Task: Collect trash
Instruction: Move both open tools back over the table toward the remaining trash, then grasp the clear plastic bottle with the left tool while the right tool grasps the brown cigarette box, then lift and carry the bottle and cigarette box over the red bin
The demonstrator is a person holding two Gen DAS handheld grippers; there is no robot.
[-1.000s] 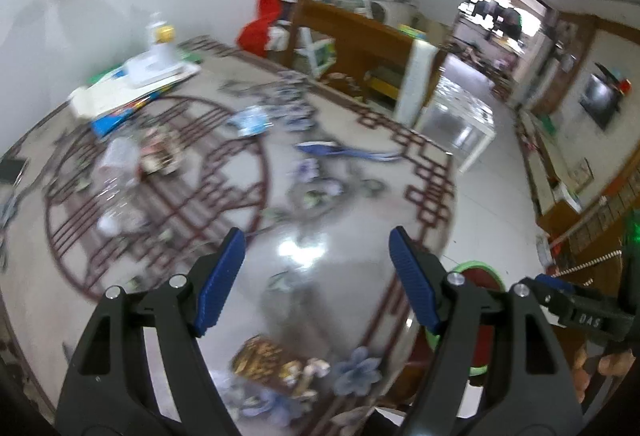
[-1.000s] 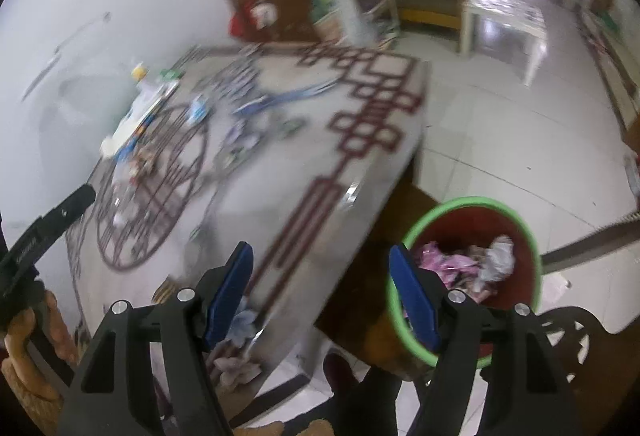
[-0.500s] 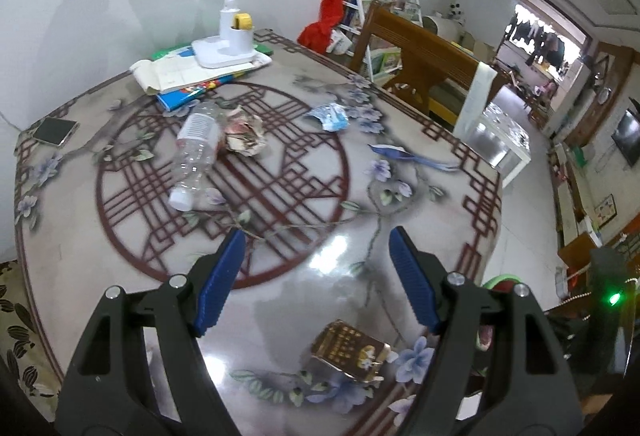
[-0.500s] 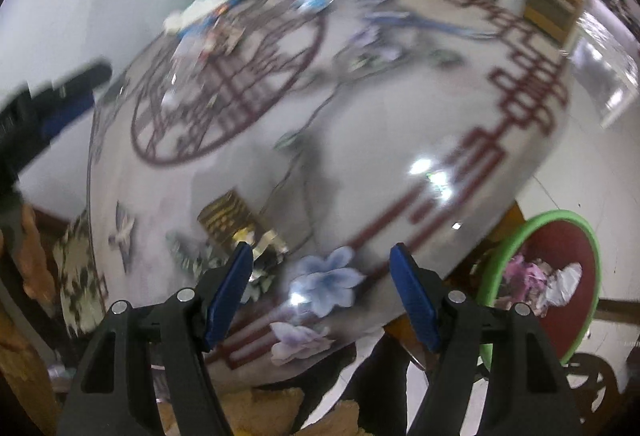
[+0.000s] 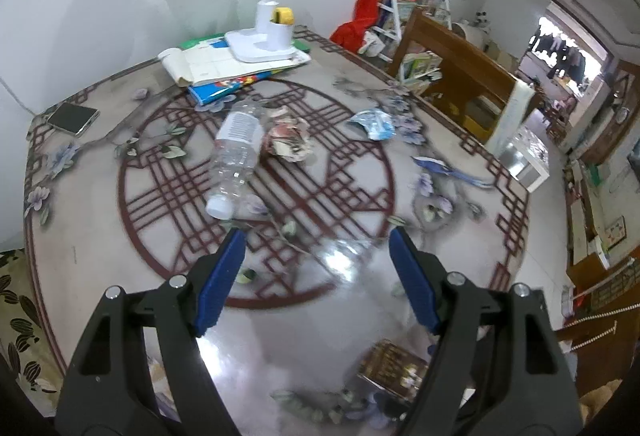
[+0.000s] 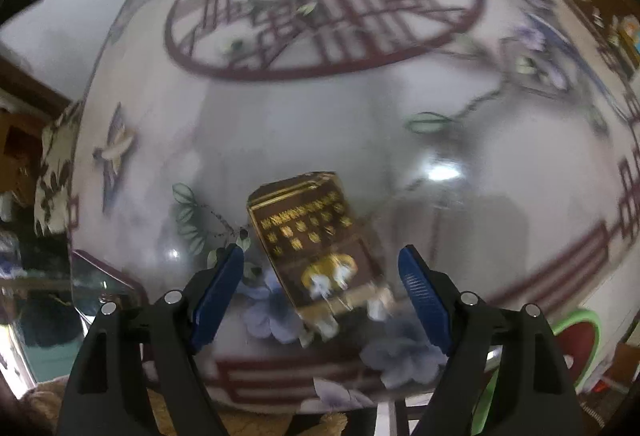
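My left gripper (image 5: 314,276) hangs spread and empty above the glossy round table (image 5: 100,236) with its red lattice print. Trash still lies there: a clear plastic bottle (image 5: 236,151) on its side, touching a crumpled reddish paper wad (image 5: 289,139), then a blue-white wrapper (image 5: 374,123). My right gripper (image 6: 320,288) is opening its jaws over a flattened brown-and-gold carton (image 6: 316,244) near the table edge, not yet touching it. The green-rimmed red bin (image 6: 580,336) is cut off, its contents hidden. Most collecting seems left; the right view is blurred.
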